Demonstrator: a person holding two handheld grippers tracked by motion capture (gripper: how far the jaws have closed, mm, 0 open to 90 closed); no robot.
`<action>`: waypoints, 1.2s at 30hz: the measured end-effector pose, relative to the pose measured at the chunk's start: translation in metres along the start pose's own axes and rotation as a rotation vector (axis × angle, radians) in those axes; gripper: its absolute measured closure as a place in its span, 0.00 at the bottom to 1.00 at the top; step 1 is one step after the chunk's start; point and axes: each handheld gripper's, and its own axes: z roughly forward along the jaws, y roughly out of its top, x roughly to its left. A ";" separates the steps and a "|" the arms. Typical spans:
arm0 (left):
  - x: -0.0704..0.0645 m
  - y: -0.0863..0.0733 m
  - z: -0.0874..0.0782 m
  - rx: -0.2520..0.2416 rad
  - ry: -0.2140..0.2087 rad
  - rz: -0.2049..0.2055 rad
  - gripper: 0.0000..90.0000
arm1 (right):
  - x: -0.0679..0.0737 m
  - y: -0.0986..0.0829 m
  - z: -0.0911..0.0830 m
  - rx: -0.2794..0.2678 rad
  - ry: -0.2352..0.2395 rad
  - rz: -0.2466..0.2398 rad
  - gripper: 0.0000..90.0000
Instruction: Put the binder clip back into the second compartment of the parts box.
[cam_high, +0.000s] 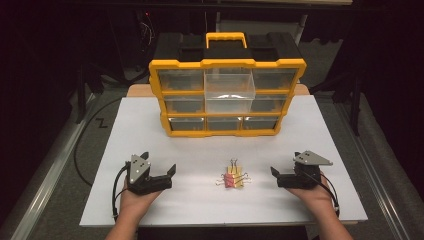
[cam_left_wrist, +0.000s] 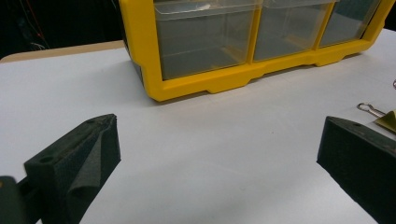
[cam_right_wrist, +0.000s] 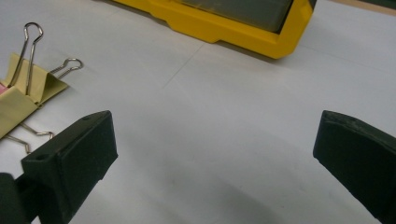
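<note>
Currently the left gripper (cam_high: 167, 176) rests low at the lower left of the high view, jaws wide apart, holding nothing, touching only the white table (cam_high: 150, 125). Right gripper (cam_high: 277, 176) at lower right, jaws likewise spread wide and empty. Between them, lower centre, lies a small cluster of binder clips (cam_high: 233, 178), yellow and pink, wire handles up, apart from both grippers. Behind, upper centre, stands a yellow organizer (cam_high: 227, 97) with clear drawers; one middle drawer (cam_high: 229, 89) juts forward. Bare tabletop separates grippers and clips.
</note>
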 end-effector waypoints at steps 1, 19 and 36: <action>0.000 0.000 0.000 0.004 -0.003 0.006 0.00 | 0.000 0.000 0.001 0.005 0.006 -0.001 0.01; 0.000 0.001 -0.006 -0.010 0.011 0.011 0.00 | 0.016 0.006 0.003 0.013 0.096 -0.027 0.01; -0.001 0.001 -0.005 -0.005 0.006 0.019 0.00 | 0.039 0.014 0.002 0.000 0.170 -0.059 0.01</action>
